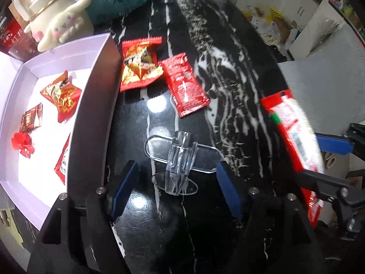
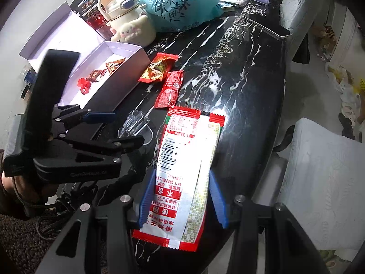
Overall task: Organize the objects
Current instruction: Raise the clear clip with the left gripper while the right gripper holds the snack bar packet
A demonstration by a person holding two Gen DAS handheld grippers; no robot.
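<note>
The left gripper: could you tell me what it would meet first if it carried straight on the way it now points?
Most likely the clear plastic holder, which lies on the black marble table between the open fingers of the left gripper, slightly ahead of them. Depth is unclear, so it might touch the tabletop beside it instead.

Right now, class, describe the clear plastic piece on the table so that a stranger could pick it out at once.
Start at the black marble table and the white box on it. Just beside the box's near corner, between the left gripper's open blue fingers, lies the clear plastic holder. Unlike the red snack packets nearby, it is colourless and see-through.
</note>
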